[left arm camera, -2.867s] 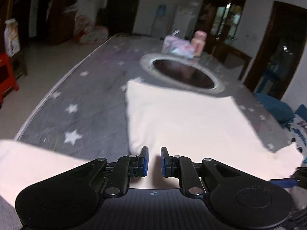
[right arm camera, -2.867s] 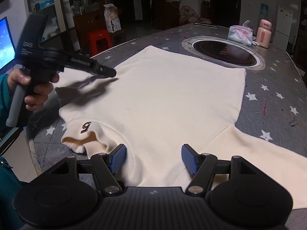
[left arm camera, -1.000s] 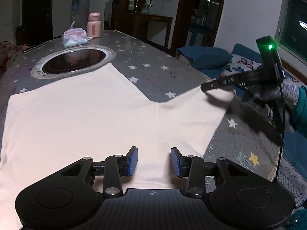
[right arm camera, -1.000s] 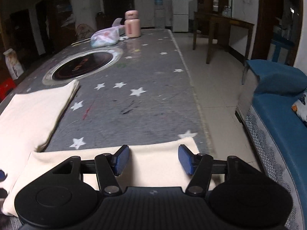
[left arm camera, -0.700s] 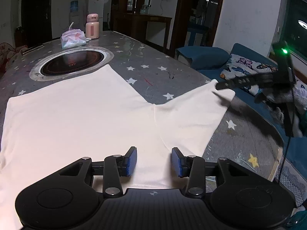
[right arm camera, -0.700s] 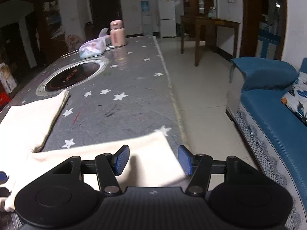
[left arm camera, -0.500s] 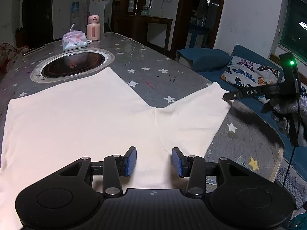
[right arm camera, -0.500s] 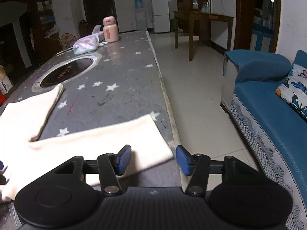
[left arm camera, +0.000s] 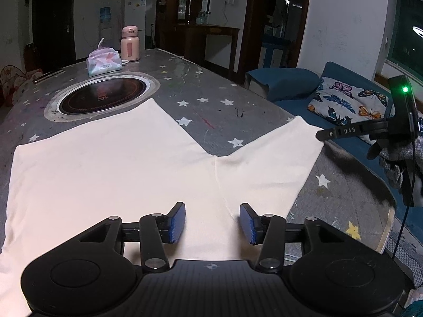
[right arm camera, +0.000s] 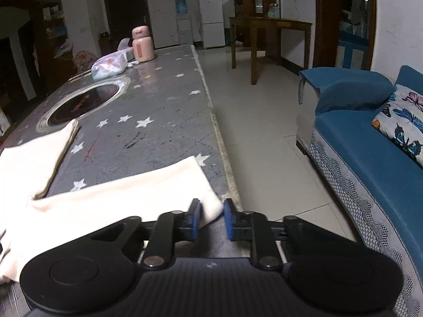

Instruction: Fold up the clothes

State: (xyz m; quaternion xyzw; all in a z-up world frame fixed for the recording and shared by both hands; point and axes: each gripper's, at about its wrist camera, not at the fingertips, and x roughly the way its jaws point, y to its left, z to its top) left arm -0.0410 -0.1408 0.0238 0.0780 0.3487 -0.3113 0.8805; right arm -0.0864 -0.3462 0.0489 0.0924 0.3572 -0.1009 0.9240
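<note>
Lying flat on the star-patterned table (left arm camera: 216, 97), the cream shirt (left arm camera: 111, 163) spreads from near the round burner (left arm camera: 101, 95) toward the left gripper (left arm camera: 212, 223), whose blue pads hang spread above the cloth, as they did half a second ago. The right gripper (right arm camera: 210, 218) has narrowed since then: its pads now sit close on either side of the sleeve (right arm camera: 148, 187) end at the table's edge, a small gap still showing on the right pad's side. A pink bottle (left arm camera: 130, 43) stands far behind.
</note>
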